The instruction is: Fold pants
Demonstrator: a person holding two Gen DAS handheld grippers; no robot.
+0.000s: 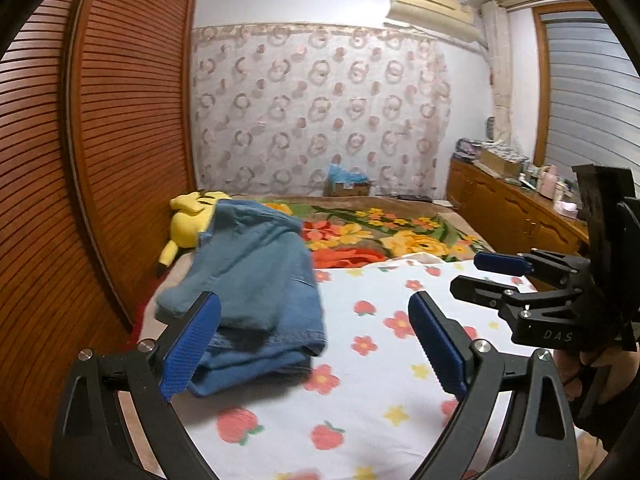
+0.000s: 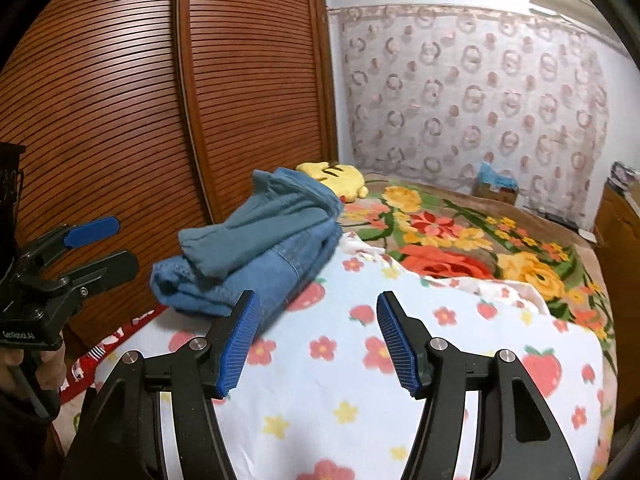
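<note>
Pants (image 1: 256,292) on sheet (image 1: 360,380) at bed's left edge, toy (image 1: 192,216) behind them, blanket (image 1: 400,232) beyond sheet, wardrobe (image 1: 100,120) on left

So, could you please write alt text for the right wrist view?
Folded blue pants lie on a flower-print sheet on a bed, with the open right hand-held gripper empty in front. A yellow plush toy lies behind.
</note>
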